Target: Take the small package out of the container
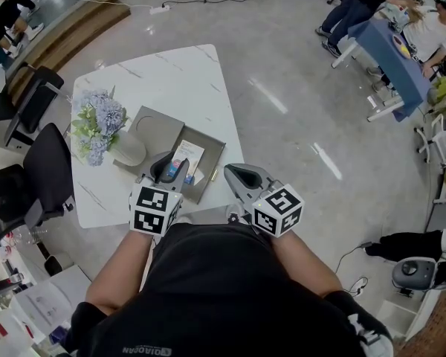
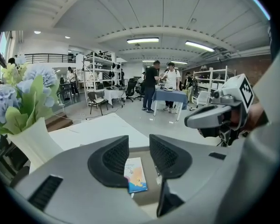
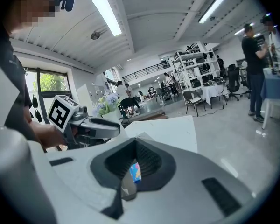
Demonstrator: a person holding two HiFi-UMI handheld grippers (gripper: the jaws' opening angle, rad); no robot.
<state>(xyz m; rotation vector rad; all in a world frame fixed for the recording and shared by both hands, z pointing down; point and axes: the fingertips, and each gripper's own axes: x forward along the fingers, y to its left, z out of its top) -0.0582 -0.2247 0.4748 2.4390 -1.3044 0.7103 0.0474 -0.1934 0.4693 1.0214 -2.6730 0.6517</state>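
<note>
Head view: a small flat white-and-blue package [image 1: 187, 157] lies inside the shallow grey rectangular container [image 1: 210, 143] on the white marble-patterned table [image 1: 171, 73], beside a white vase [image 1: 128, 149] of pale blue flowers [image 1: 97, 121]. The left gripper [image 1: 169, 168] hangs just over the package's near end. Left gripper view shows its 2 jaws moderately apart, the package [image 2: 136, 176] lying below the gap, untouched by either pad. The right gripper [image 1: 234, 173] hovers off the table's near edge. Right gripper view shows only a narrow slit between its jaws, with nothing pinched and a sliver of the package [image 3: 135, 171] visible through it.
</note>
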